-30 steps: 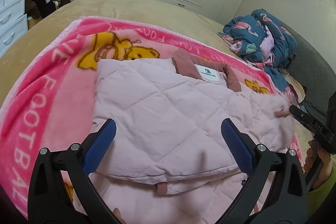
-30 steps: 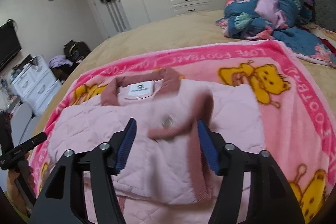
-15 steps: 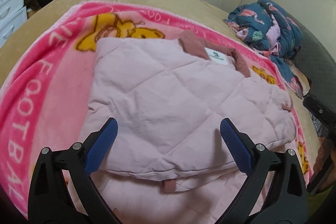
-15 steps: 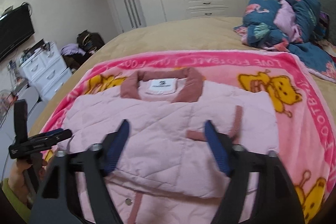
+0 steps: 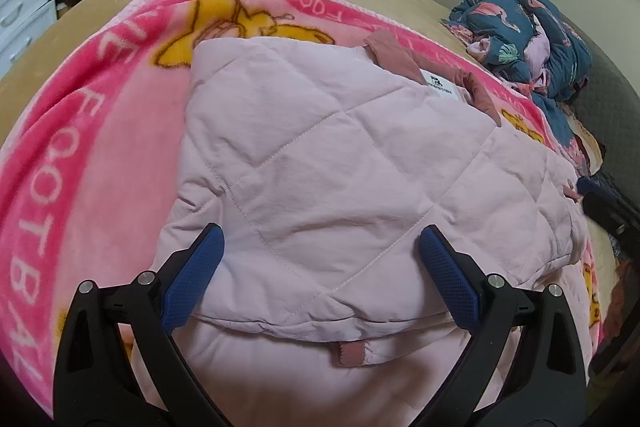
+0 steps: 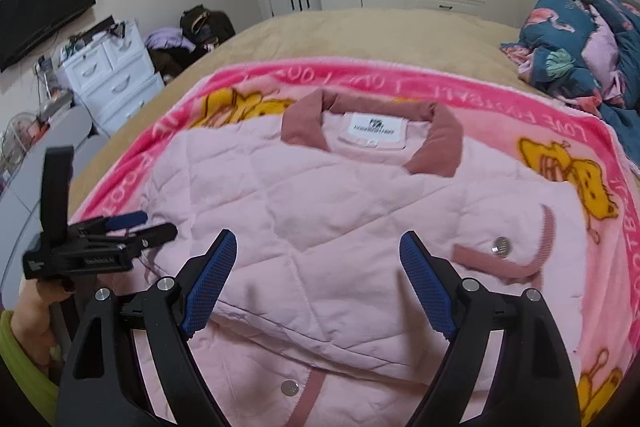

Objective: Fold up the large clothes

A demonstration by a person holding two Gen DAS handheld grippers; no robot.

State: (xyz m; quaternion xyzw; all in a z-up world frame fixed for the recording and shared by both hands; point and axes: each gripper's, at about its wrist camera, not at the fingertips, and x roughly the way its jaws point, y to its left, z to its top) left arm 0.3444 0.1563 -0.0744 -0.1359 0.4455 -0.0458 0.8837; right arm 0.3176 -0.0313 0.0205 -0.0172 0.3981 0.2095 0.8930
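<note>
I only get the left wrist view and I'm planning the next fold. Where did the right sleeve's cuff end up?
Observer: The cuff lies on top of the jacket, to the collar's lower right in the right wrist view, with a silver snap beside it.
Operator: Is the right claw holding anything?
Observer: No. The right claw is opening above the jacket, with nothing pinched in it.
Operator: Any fasteners near the hem?
Observer: Yes, a second snap shows on the near hem.
</note>
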